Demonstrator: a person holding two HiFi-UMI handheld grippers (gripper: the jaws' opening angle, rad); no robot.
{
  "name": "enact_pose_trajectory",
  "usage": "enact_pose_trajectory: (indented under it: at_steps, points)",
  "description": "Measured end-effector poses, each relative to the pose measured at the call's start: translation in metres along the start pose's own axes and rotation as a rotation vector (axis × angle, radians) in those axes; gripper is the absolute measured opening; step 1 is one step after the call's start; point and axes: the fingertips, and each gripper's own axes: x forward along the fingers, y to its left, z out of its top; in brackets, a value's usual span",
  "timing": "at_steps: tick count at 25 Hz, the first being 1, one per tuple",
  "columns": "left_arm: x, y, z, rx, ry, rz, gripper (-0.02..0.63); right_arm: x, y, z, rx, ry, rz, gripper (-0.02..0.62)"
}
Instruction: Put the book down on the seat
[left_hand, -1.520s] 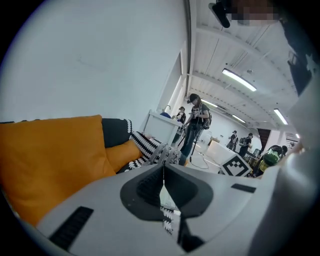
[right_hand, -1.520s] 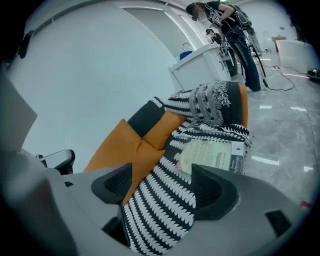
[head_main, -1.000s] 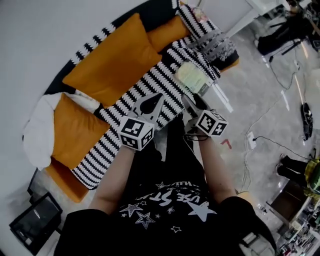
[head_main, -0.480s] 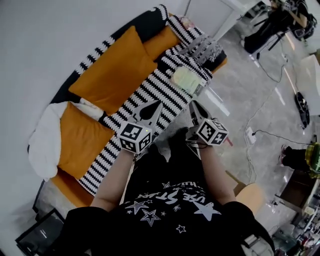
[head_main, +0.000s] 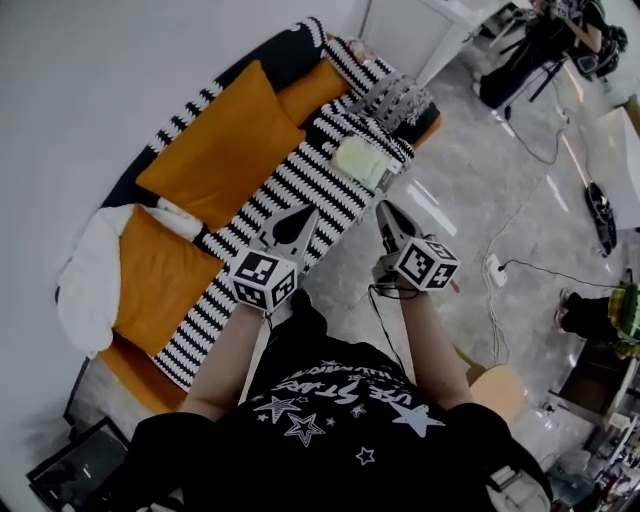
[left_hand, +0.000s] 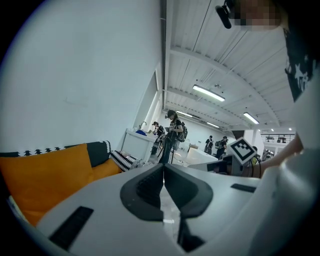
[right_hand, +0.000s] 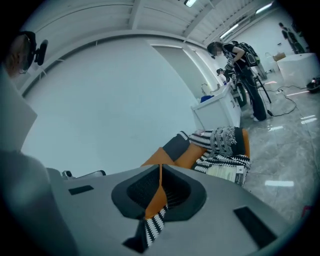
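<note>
The book (head_main: 362, 160), pale green and white, lies flat on the sofa's striped seat (head_main: 300, 185) near its right end; it also shows as the book (right_hand: 227, 172) in the right gripper view. My right gripper (head_main: 384, 206) hovers in front of the sofa, short of the book and apart from it. Its jaws have just been closing and meet at the right gripper (right_hand: 160, 167) with nothing between them. My left gripper (head_main: 310, 214) hangs over the seat's front edge, and the left gripper (left_hand: 163, 167) is shut and empty.
Orange cushions (head_main: 225, 140) lean on the sofa back, and a white cushion (head_main: 85, 275) lies at its left end. A fringed striped throw (head_main: 400, 98) covers the right arm. Cables and a power strip (head_main: 492, 268) lie on the grey floor. People stand by a white counter (left_hand: 137, 145).
Both grippers have drawn up and back from the seat towards my body. The right jaws went from open to shut. The book stays where it lay.
</note>
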Motion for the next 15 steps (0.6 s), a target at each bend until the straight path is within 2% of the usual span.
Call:
enact_pose_trajectory:
  at_steps: [5, 8, 15]
  points:
    - [-0.006, -0.036, -0.015, 0.003, 0.009, 0.021, 0.008, -0.034, 0.015, -0.006, -0.005, 0.036, 0.074, 0.034]
    - [-0.012, -0.063, -0.022, 0.037, 0.005, 0.029, 0.008, -0.056, 0.018, -0.013, -0.037, 0.041, 0.104, 0.032]
    - [-0.039, -0.12, -0.019, 0.087, -0.066, 0.073, 0.008, -0.123, 0.022, -0.02, -0.126, 0.008, 0.138, 0.031]
